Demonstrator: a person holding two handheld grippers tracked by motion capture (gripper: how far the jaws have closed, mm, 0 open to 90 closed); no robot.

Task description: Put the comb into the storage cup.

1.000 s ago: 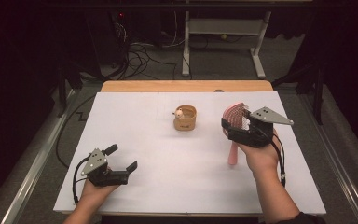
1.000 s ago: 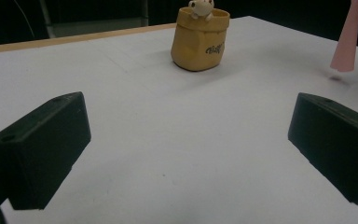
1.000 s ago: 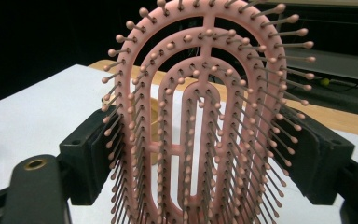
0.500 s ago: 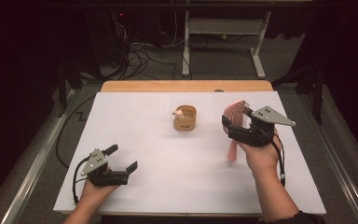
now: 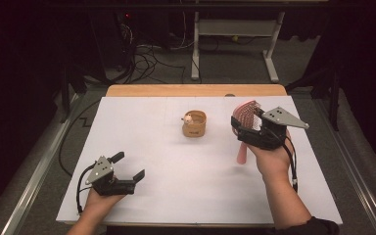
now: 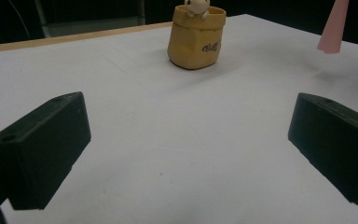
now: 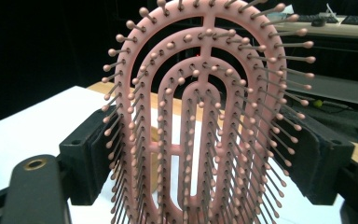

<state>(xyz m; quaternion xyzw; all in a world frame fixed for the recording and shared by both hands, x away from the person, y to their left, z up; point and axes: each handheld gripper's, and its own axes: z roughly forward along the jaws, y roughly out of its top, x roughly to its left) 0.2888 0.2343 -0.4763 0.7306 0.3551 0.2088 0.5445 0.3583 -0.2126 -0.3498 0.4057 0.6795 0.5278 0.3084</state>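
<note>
Clamping the pink hairbrush (image 5: 245, 122) by its head in the right gripper (image 5: 254, 128), lifted above the table (image 5: 176, 161) right of the small pouch (image 5: 194, 124), probably for moving, while keeping the left gripper (image 5: 127, 169) spread wide and empty, resting aside.

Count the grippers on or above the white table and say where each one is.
2. The left gripper rests near the table's front left, open and empty. The right gripper is on the right, clamping the pink hairbrush.
</note>
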